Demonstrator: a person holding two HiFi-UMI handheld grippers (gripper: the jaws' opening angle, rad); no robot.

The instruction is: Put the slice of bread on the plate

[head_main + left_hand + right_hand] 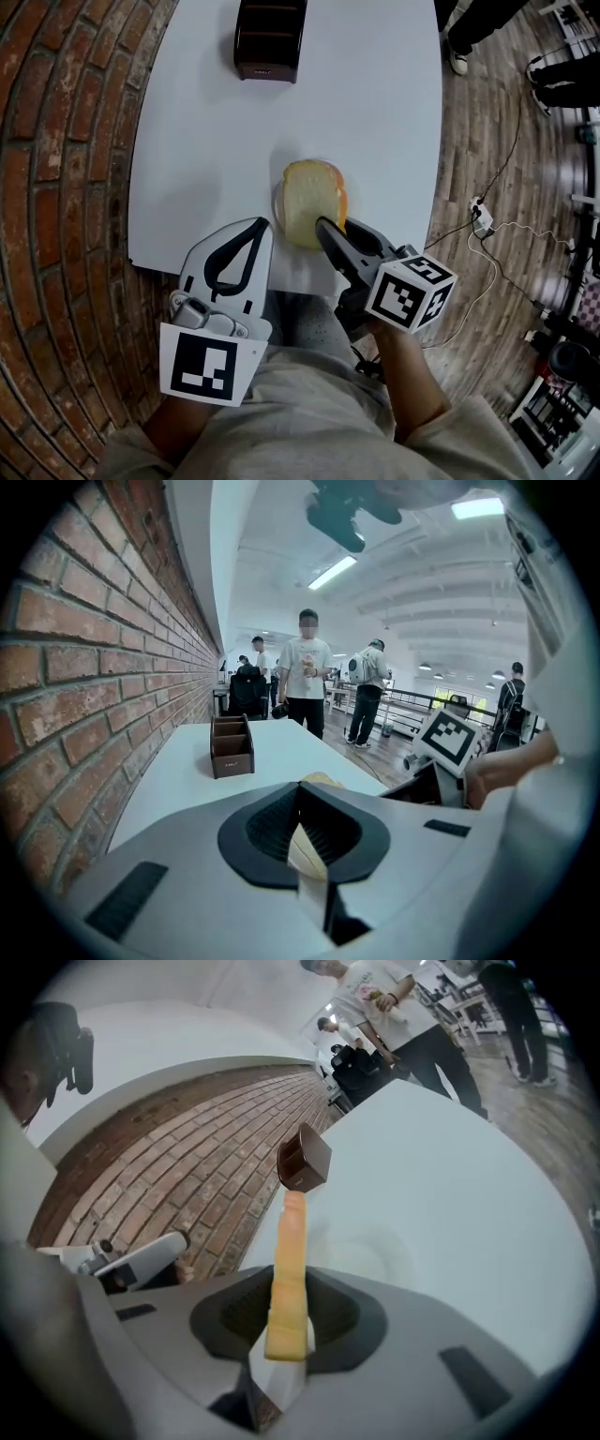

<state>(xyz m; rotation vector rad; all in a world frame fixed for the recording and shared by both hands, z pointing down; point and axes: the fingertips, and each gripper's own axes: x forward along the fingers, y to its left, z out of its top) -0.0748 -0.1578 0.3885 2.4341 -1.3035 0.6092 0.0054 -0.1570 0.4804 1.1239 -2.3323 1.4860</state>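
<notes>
A pale slice of bread (307, 199) hangs tilted over a white plate (278, 201) near the front of the white table (375, 103). My right gripper (327, 226) is shut on the slice's near edge. In the right gripper view the slice (291, 1269) stands edge-on between the pads, with the faint round plate (366, 1258) on the table just beyond. My left gripper (259, 225) rests to the left of the plate at the table's front edge, jaws together and empty. In the left gripper view (305, 841) a bit of the bread (319, 780) shows past its jaws.
A brown wooden compartment box (270, 37) stands at the far end of the table, also seen as the box (232, 747) by the brick wall (84, 667). A power strip with cables (482, 217) lies on the floor at right. People (306, 672) stand beyond the table.
</notes>
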